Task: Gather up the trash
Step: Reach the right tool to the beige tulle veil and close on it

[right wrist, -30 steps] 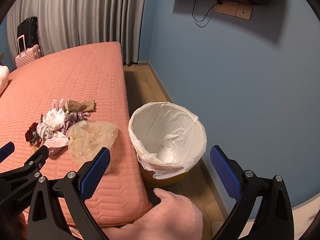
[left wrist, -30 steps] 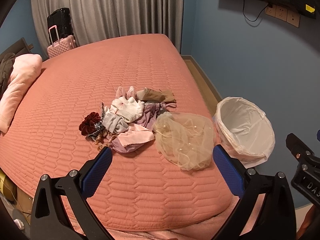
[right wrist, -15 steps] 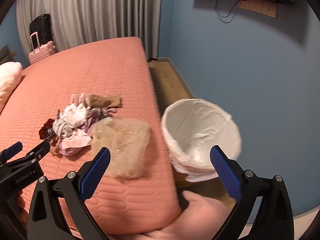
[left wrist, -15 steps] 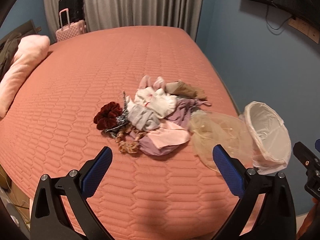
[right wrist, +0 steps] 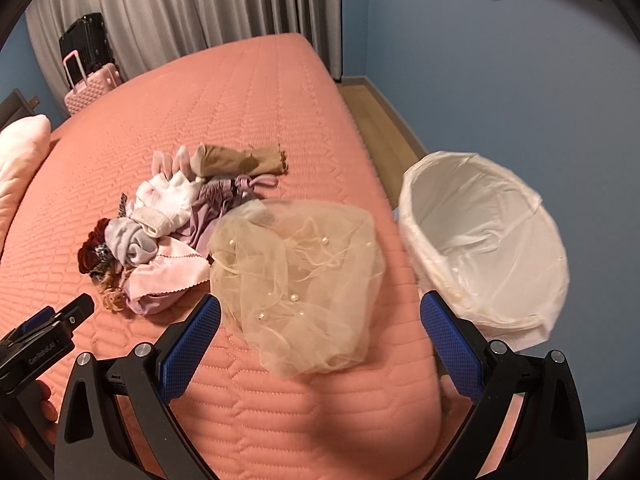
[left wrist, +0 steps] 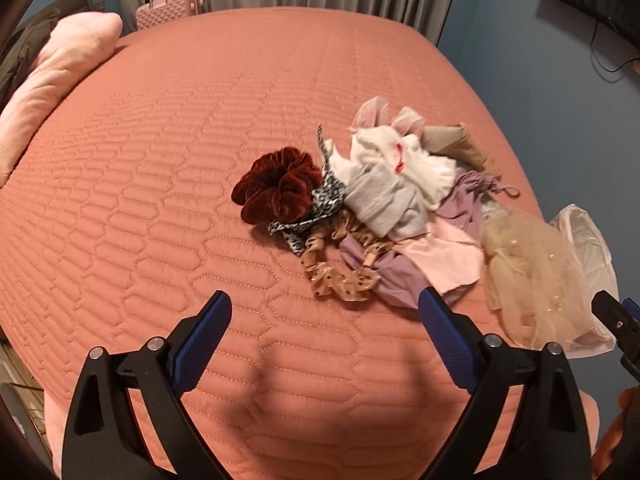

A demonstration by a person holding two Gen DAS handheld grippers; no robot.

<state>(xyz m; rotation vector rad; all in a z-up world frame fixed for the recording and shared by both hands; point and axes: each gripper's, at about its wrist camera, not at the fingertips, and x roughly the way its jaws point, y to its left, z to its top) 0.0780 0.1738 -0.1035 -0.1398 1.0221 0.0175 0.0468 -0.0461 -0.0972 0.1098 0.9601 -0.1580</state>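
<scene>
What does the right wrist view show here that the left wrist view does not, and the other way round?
Only the right wrist view shows the inside of the white-lined round trash bin, the wooden floor strip and the black suitcase. Only the left wrist view shows the dark red velvet scrunchie whole, plus the leopard-print scrunchie. Both show the salmon quilted bed, the beige pearl-studded tulle net, the pink suitcase and open tongs holding nothing.

Dim warm indoor light, strong fisheye bending, slight motion blur.
</scene>
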